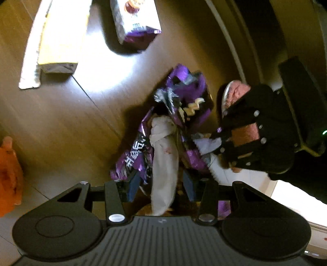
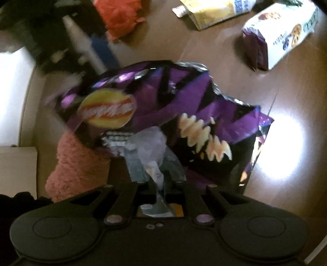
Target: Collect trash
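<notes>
Right hand-held gripper clenched on purple snack bag edge. Left hand-held gripper part-closed around white crumpled paper beside that bag; contact unclear. Ahead on floor: cookie packet, yellow packet. Left: orange bag.

Both views are dim overall, with a warm brown cast. A strong highlight glares off the wooden floor in each view, saturated to white: upper centre in the left wrist view, right of centre in the right wrist view. Further blown-out white patches sit at the frame edges. The purple snack bag shows motion blur, strongest on its left side. Hard shadows fall beside the white-and-purple box. Fisheye distortion bends straight lines near the borders, and the 4 corners vignette to black.
</notes>
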### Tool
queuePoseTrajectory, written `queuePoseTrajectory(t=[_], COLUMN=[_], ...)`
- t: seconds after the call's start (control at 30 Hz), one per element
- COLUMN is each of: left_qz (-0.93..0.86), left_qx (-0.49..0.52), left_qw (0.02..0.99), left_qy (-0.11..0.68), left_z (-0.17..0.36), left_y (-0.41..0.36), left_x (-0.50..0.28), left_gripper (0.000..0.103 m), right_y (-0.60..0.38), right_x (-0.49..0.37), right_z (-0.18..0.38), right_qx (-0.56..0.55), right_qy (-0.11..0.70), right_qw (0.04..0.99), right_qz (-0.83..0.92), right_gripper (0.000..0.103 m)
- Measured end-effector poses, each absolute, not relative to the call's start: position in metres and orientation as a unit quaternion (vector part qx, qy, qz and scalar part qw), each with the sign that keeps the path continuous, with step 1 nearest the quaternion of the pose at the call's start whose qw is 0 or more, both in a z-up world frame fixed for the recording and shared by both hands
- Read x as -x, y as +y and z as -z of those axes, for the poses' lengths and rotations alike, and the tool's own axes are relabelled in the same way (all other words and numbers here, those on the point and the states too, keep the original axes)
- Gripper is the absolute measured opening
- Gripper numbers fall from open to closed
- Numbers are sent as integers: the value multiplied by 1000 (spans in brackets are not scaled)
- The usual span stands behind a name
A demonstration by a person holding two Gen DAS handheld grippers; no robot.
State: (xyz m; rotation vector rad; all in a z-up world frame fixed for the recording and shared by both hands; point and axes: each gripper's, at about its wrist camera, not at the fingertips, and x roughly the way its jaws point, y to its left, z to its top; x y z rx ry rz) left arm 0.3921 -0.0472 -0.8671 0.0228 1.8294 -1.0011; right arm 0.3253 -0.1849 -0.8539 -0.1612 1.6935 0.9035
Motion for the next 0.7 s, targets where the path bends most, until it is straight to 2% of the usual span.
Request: queuePoseTrajectory(t=[0.13, 0.3, 0.37, 0.47, 0.7], left_qz=[404, 374, 361, 337, 275], left_qx=[-7, -22, -21, -8, 27], left_qw=[499, 517, 518, 525, 573], left_qy=[767, 770, 775, 781, 772], left_z=[879, 887, 892, 891, 852], left_y=[-58, -74, -76, -70, -41], left_x=[-381, -374, -372, -371, -366], left_gripper=[44, 26, 15, 7, 4], right_y=[-187, -184, -181, -181, -194], right_x=[-327, -331, -331, -330, -340], right_z=[856, 861, 863, 864, 845], right_qx=[71, 68, 69, 73, 46], right_qy=[723, 728, 729, 730, 725], right_qw=[571, 571, 572, 572, 589], right_qz=[-382, -373, -371, -368, -354], right_gripper=[6, 5, 5, 5, 5])
